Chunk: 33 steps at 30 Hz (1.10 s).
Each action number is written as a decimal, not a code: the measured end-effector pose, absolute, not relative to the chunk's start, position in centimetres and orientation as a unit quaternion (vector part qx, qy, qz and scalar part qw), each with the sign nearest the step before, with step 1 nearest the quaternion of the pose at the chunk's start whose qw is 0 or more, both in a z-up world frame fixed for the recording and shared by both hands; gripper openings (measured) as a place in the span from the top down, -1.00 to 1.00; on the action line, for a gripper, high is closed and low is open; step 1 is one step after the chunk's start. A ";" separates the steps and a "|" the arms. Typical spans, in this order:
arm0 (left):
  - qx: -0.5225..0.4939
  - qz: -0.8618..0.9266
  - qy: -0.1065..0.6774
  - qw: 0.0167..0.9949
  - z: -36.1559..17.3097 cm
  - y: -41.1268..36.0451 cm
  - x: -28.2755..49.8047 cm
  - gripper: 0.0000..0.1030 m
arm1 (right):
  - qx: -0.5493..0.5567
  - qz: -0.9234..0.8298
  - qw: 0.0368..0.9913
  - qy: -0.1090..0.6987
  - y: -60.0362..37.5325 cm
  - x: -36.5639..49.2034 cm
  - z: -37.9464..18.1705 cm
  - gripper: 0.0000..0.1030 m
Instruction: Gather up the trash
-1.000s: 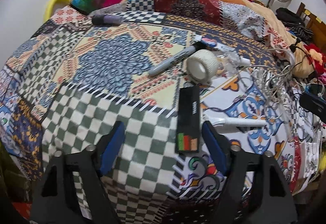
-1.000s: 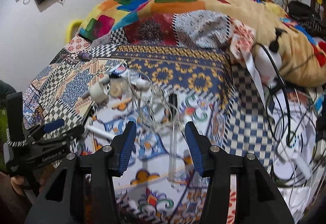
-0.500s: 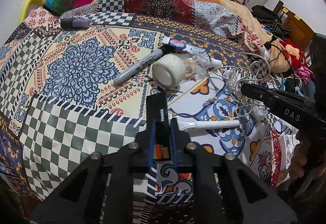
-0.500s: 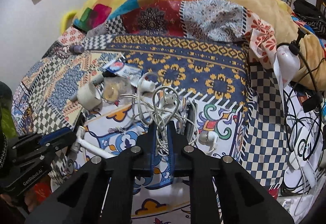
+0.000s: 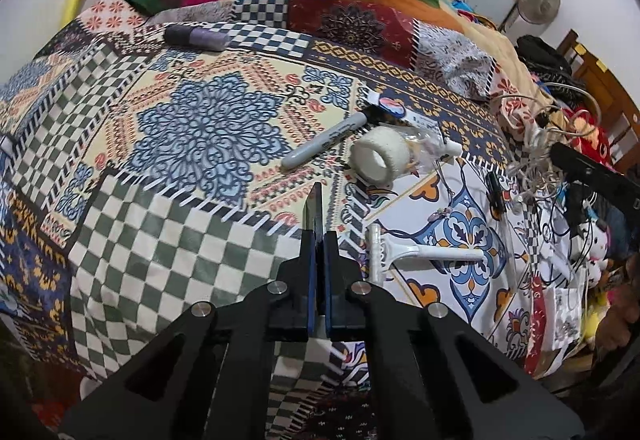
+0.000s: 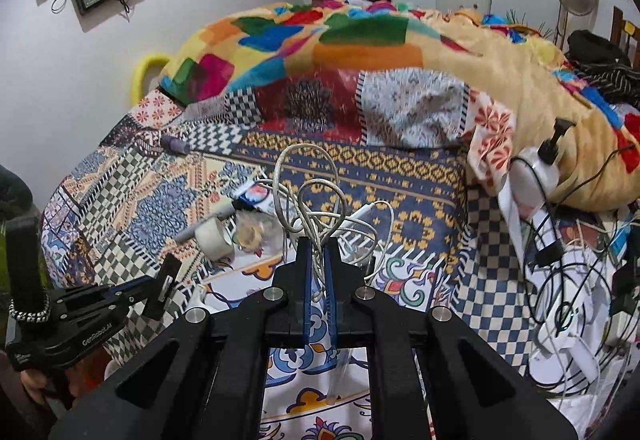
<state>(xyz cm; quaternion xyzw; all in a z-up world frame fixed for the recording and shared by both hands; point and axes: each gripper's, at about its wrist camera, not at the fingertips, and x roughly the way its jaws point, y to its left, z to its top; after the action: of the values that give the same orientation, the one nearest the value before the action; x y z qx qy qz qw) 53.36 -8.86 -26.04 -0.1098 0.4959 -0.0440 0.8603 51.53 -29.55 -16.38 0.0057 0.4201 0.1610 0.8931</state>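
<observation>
Both my grippers are clamping trash above the patchwork bed [image 5: 168, 248].

Left wrist view: my left gripper [image 5: 318, 240] is pinching 1 flat black wrapper [image 5: 313, 208] edge-on between its closed pads, long axis running straight out along the fingers. Beyond it are lying 1 marker [image 5: 320, 145], 1 tape roll [image 5: 378, 156] and 1 white razor [image 5: 420, 252], the razor just to the gripper's right, handle pointing right, nearer my left hand.

Right wrist view: my right gripper [image 6: 318, 260] is gripping 1 tangle of white cable [image 6: 316, 191], loops rising above the tips. 1 pump bottle [image 6: 536, 167] is resting far right.
</observation>
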 end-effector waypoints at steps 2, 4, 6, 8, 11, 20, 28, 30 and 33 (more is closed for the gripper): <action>-0.111 -0.041 0.489 0.864 -25.2 -8.6 52.8 0.96 | 0.006 0.162 0.896 0.413 -29.5 51.2 -15.5 0.89; -0.112 -0.042 0.481 0.868 -24.2 -8.5 52.3 0.96 | 0.004 0.162 0.900 0.404 -29.5 50.9 -14.4 0.89; -0.109 -0.044 0.471 0.874 -22.9 -8.5 51.5 0.96 | 0.004 0.163 0.904 0.396 -29.5 50.6 -13.2 0.89; -0.102 -0.045 0.459 0.881 -21.5 -8.5 50.8 0.96 | 0.003 0.165 0.907 0.387 -29.5 50.2 -11.9 0.89; -0.095 -0.046 0.441 0.891 -19.0 -8.5 49.7 0.96 | -0.004 0.166 0.913 0.372 -29.2 49.6 -9.9 0.89; -0.100 -0.033 0.404 0.908 -13.7 -6.3 45.5 0.96 | -0.011 0.191 0.919 0.345 -27.1 45.9 -5.3 0.89; -0.107 -0.004 0.379 0.919 -10.2 -2.1 39.0 0.96 | -0.025 0.232 0.915 0.328 -23.1 40.9 -2.5 0.89; -0.105 0.007 0.374 0.921 -9.6 -1.1 37.2 0.96 | -0.032 0.244 0.913 0.325 -21.9 39.6 -2.1 0.89; -0.110 0.021 0.368 0.923 -8.7 0.7 34.6 0.96 | -0.041 0.264 0.908 0.324 -19.7 37.6 -1.8 0.89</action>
<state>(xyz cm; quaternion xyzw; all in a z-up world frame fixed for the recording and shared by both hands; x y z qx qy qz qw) 34.59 0.71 -8.70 -0.1098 0.3679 0.0207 0.9231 37.61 -19.71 -1.81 -0.0409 0.3237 0.2638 0.9077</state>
